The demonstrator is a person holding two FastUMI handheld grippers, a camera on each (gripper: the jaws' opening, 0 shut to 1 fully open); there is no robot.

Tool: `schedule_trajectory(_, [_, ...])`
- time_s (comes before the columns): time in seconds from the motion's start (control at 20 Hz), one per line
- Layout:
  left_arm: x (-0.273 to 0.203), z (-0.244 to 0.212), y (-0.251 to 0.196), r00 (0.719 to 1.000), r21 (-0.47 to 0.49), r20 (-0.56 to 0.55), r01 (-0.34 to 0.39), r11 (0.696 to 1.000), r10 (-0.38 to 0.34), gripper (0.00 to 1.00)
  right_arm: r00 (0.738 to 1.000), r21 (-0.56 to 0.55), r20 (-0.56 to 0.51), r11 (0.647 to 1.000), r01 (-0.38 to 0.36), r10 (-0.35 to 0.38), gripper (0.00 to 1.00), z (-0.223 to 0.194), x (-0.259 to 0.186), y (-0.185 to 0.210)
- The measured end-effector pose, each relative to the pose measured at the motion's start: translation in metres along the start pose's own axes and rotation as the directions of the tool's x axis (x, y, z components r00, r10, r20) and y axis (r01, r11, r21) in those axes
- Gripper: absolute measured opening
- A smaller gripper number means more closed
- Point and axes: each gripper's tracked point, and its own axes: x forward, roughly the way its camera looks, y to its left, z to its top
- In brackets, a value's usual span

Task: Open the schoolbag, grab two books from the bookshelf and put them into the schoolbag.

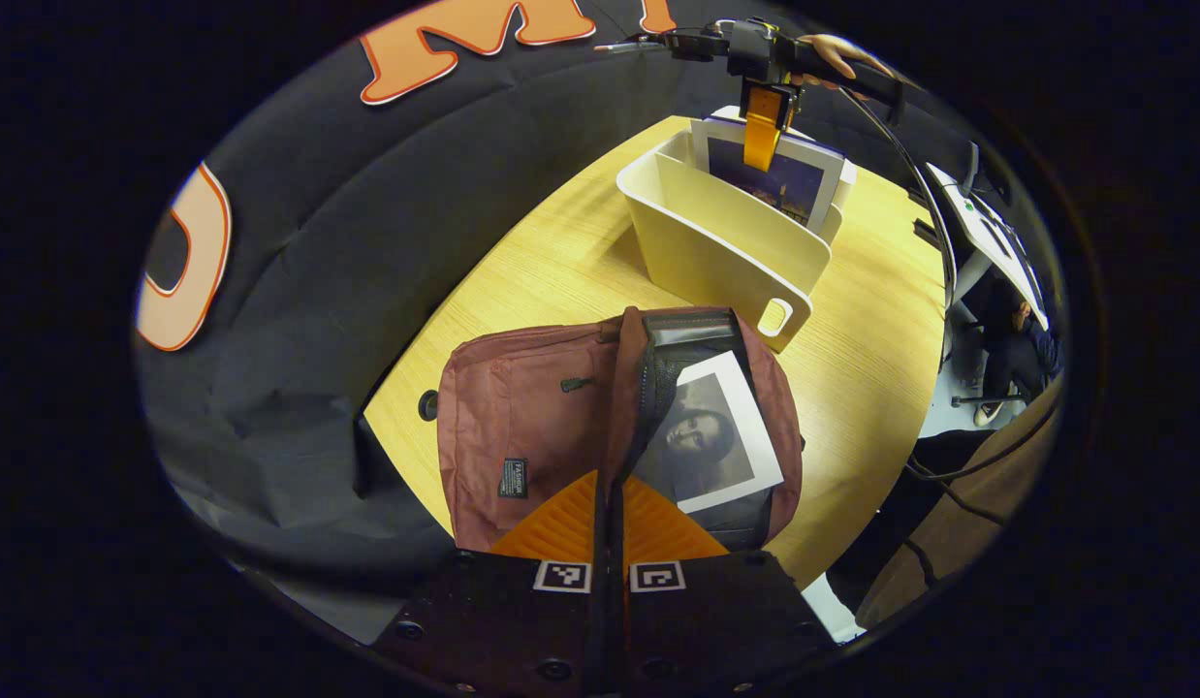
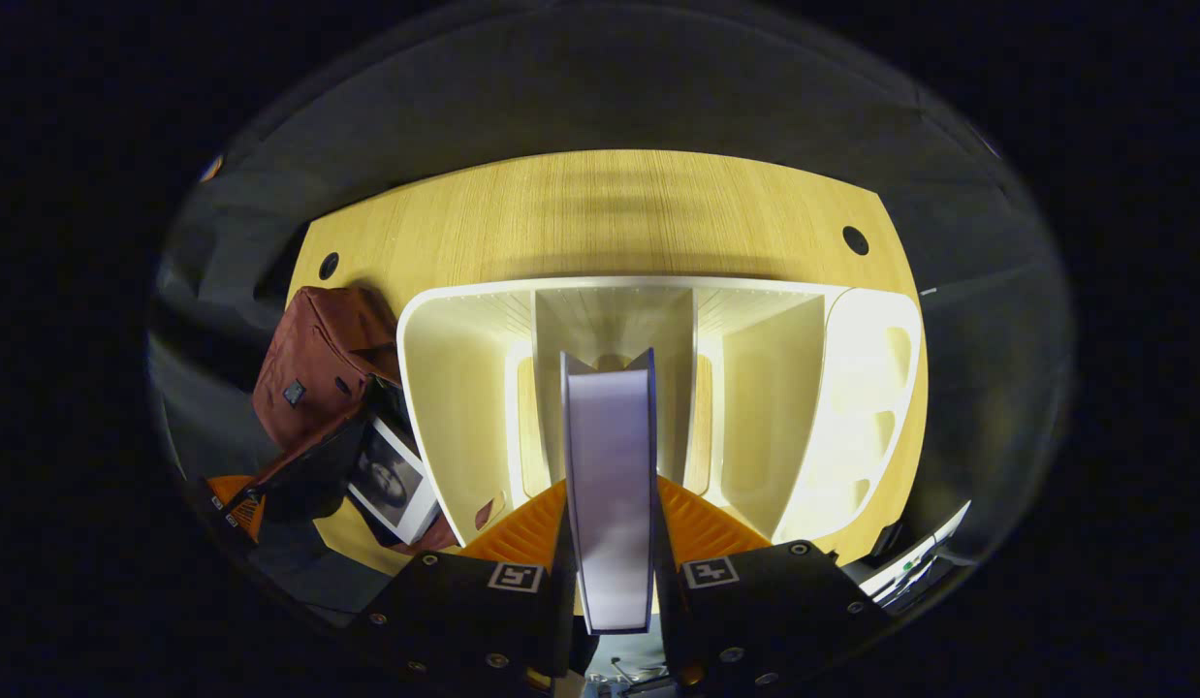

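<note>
A maroon schoolbag lies open on the wooden table. A book with a grey portrait cover rests in its opening. My left gripper is shut on the bag's raised opening edge. Farther back stands a cream bookshelf holding a dark-covered second book. My right gripper, held by a hand, clamps that book from above. In the right gripper view, my right gripper is shut on the book's top edge above the bookshelf's middle compartment. The schoolbag and left gripper sit at left.
The bookshelf's other compartments hold nothing. Black cloth walls close off the table's far and left sides. Beyond the table's right edge are a seated person, a desk with equipment and hanging cables. The tabletop has cable holes.
</note>
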Motion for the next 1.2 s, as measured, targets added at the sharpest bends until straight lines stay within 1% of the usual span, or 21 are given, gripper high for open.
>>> schedule_trajectory(0.05, [0.000,0.000,-0.001,1.000,-0.002,0.000,0.000,1.000,0.000,0.01,1.000,0.001,0.001,1.000,0.006,-0.006,0.27,0.000,-0.004,0.001])
schedule_trajectory(0.1, [-0.001,0.000,-0.001,1.000,-0.003,0.001,0.001,1.000,-0.001,0.01,1.000,0.005,0.004,1.000,0.010,-0.010,0.35,0.000,-0.003,0.002])
schedule_trajectory(0.2, [-0.001,0.001,-0.002,1.000,-0.004,-0.001,-0.002,1.000,0.002,0.01,1.000,0.021,0.012,1.000,0.018,-0.018,0.33,0.001,-0.005,0.003])
schedule_trajectory(0.3, [-0.003,0.000,-0.002,1.000,-0.005,0.000,-0.006,1.000,0.006,0.01,1.000,0.035,0.024,0.999,-0.015,0.014,0.31,0.002,-0.014,0.007])
schedule_trajectory(0.4, [-0.004,-0.001,-0.003,1.000,-0.006,0.000,-0.007,1.000,0.007,0.01,0.998,0.039,0.047,0.999,-0.037,0.035,0.31,0.001,-0.035,0.008])
schedule_trajectory(0.55, [-0.004,-0.003,-0.001,1.000,-0.014,0.000,-0.013,1.000,0.013,0.01,0.995,0.023,0.100,1.000,-0.006,0.003,0.31,0.002,-0.065,-0.004])
schedule_trajectory(0.65, [-0.003,-0.005,-0.001,1.000,-0.024,0.002,-0.016,1.000,0.016,0.01,0.991,0.027,0.135,1.000,-0.007,0.003,0.31,0.001,-0.091,-0.008])
schedule_trajectory(0.75, [-0.001,-0.005,-0.001,1.000,-0.030,0.006,-0.018,0.999,0.018,0.01,0.983,0.035,0.181,0.999,-0.009,0.003,0.31,-0.001,-0.119,-0.014])
schedule_trajectory(0.85, [-0.001,-0.006,0.001,0.999,-0.035,0.007,-0.031,0.999,0.031,0.01,0.970,0.055,0.245,0.998,-0.014,0.000,0.31,-0.004,-0.147,-0.023])
schedule_trajectory(0.9, [0.000,-0.006,0.003,0.999,-0.034,0.008,-0.037,0.999,0.037,0.01,0.961,0.081,0.277,0.996,-0.037,0.013,0.31,-0.009,-0.160,-0.025])
schedule_trajectory(0.95, [0.001,-0.006,0.004,0.999,-0.035,0.010,-0.045,0.998,0.045,0.01,0.950,0.111,0.309,0.991,-0.075,0.037,0.30,-0.015,-0.173,-0.024])
schedule_trajectory(1.0, [0.000,-0.006,0.006,0.998,-0.039,0.014,-0.055,0.998,0.056,0.01,0.938,0.131,0.340,0.985,-0.110,0.059,0.39,-0.021,-0.185,-0.026])
schedule_trajectory(1.05, [0.000,-0.005,0.007,0.998,-0.046,0.016,-0.062,0.997,0.063,0.01,0.925,0.144,0.369,0.978,-0.151,0.089,0.29,-0.028,-0.194,-0.027])
schedule_trajectory(1.1, [0.001,-0.006,0.007,0.998,-0.047,0.017,-0.065,0.997,0.065,0.01,0.909,0.163,0.397,0.965,-0.207,0.128,0.29,-0.039,-0.203,-0.024])
schedule_trajectory(1.2, [0.001,-0.006,0.006,0.998,-0.041,0.016,-0.063,0.997,0.063,0.01,0.865,0.192,0.443,0.917,-0.348,0.236,0.29,-0.061,-0.212,-0.009])
